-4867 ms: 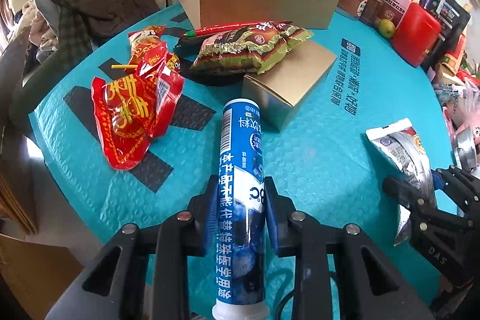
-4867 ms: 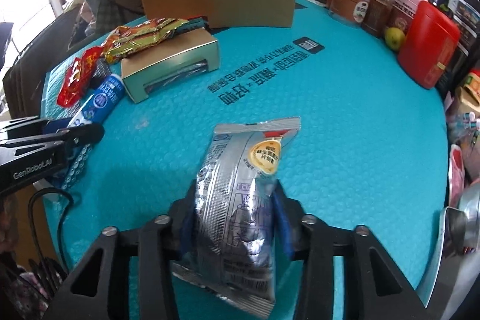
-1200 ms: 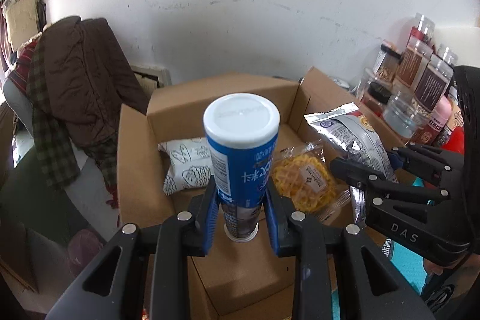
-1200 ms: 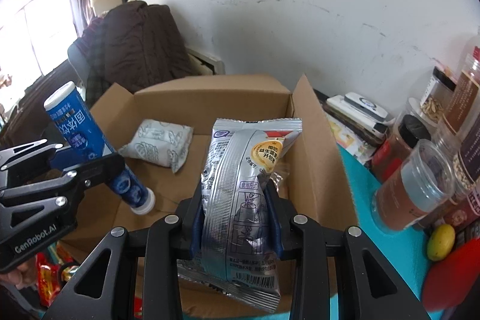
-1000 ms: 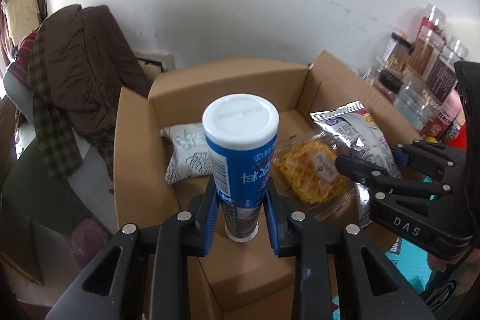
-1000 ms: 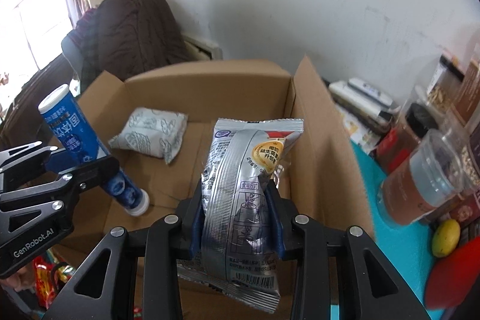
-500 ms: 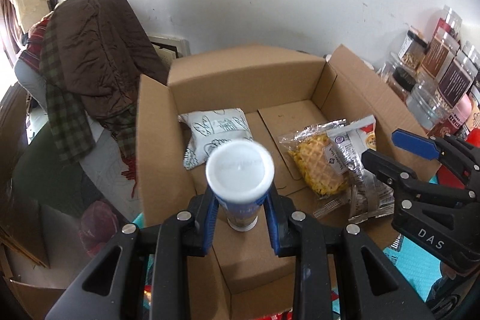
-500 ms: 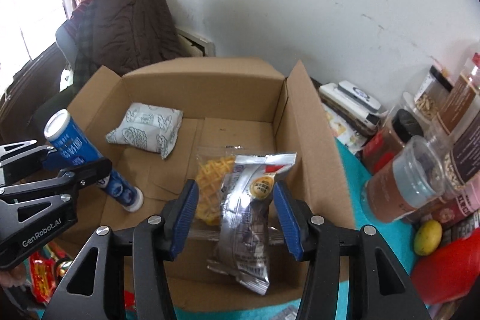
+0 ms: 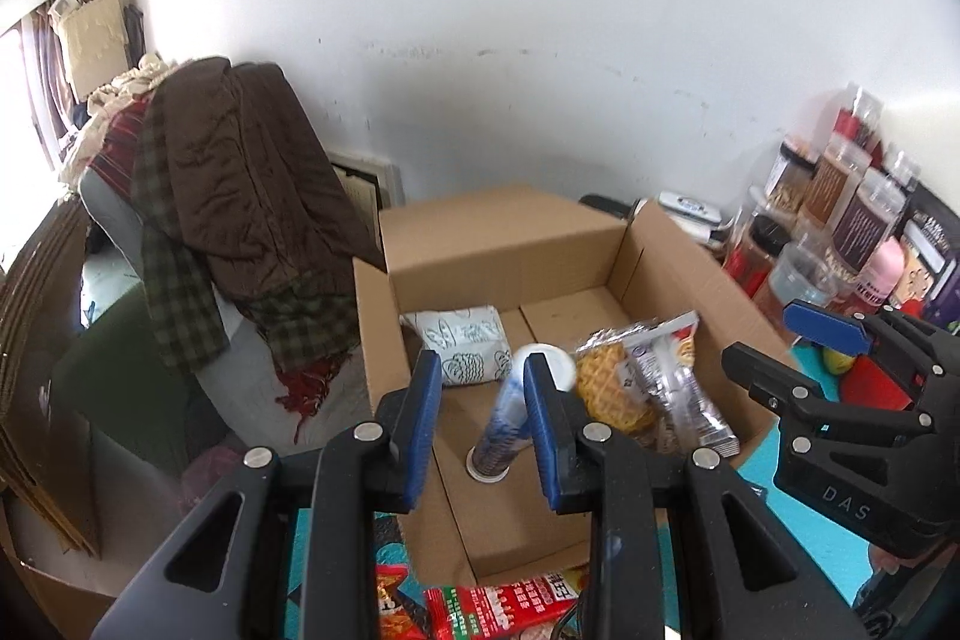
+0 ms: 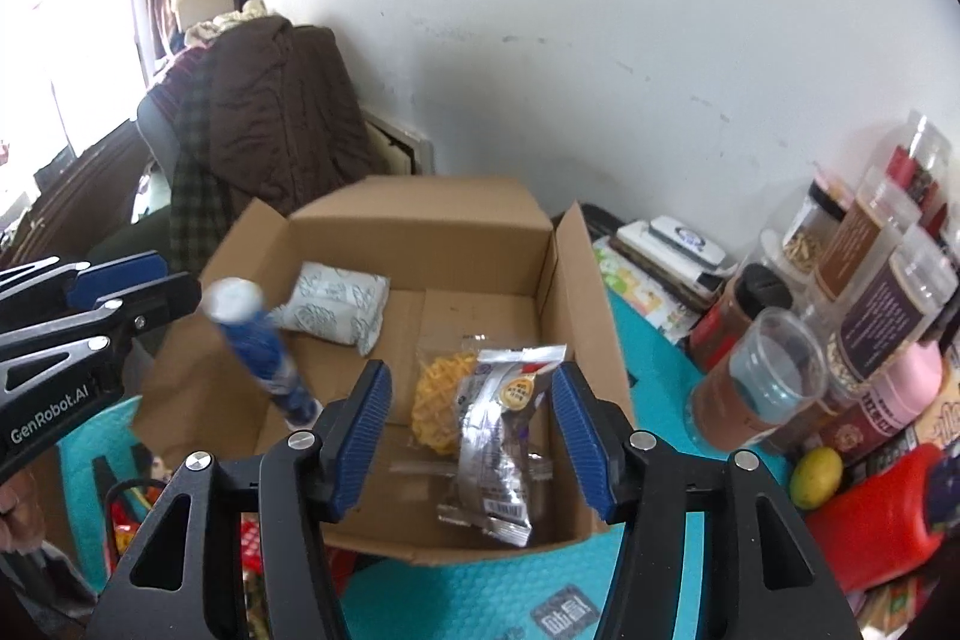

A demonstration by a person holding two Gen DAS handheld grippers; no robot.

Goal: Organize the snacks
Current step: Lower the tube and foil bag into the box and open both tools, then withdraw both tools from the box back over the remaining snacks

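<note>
Both tongs point obliquely downward, side by side. The left tongs (image 9: 480, 418) keep their pads a narrow gap apart and grip nothing. The right tongs (image 10: 474, 430) have just been opening; their jaws stand wide, nothing between them.

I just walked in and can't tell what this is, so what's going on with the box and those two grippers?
A person with a gripper in each hand is packing snacks into the cardboard box. The right gripper has just been opening its jaws; the silver packet lies below them in the box, on a waffle packet. The left gripper holds nothing, jaws apart; the blue tube stands tilted and blurred on the box floor near a white packet.
</note>
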